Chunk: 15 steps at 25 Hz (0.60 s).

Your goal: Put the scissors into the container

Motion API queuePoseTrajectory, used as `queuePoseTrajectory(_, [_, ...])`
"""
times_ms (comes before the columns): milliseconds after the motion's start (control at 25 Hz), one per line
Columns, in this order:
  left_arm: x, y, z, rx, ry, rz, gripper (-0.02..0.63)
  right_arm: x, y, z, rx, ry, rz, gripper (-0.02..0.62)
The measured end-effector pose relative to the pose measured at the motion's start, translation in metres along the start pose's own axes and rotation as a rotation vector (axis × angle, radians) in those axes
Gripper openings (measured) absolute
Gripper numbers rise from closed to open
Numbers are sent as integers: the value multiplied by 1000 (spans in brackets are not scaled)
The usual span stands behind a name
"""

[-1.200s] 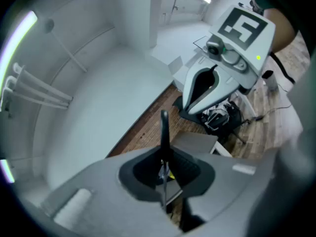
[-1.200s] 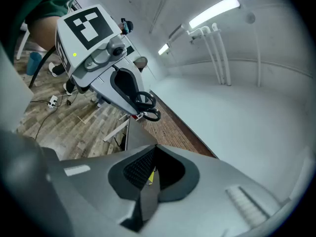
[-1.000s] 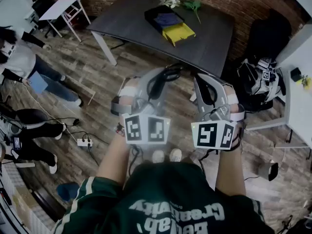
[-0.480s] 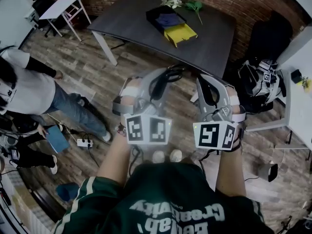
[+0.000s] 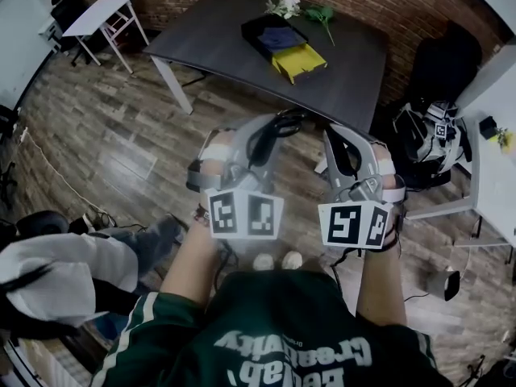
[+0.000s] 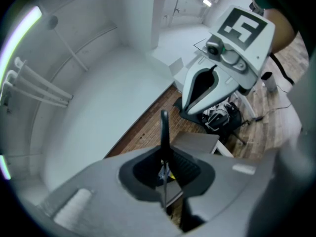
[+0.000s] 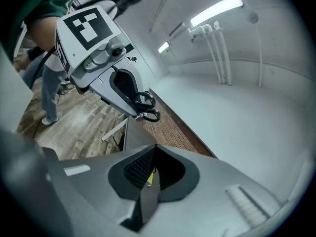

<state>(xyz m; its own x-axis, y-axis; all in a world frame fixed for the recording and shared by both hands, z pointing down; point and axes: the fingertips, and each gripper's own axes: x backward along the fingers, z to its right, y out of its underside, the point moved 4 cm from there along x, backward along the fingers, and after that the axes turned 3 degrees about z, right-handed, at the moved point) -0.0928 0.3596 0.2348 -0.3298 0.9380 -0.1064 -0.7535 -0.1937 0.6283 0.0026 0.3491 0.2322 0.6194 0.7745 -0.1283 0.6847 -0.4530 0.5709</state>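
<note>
Black scissors (image 6: 164, 132) stand clamped in the left tongs (image 6: 165, 171), handles forward.

The scissors (image 7: 147, 108) show only handles; the blades are hidden inside the left gripper (image 5: 268, 124). A person (image 5: 68, 276) at lower left is blurred and cut off.

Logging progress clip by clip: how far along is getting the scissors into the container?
Done: the scissors are picked up, clamped in the left gripper. In hand: the carry, with the person standing on the wood floor, short of the table. Left: reach the table and put them in the black container there. The right gripper is shut and empty.
</note>
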Motion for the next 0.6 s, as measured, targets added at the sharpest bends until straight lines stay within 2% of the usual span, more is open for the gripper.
queuePoseTrajectory(600, [3, 12, -5, 2, -3, -4, 44, -12, -7, -7, 0, 1, 11, 6])
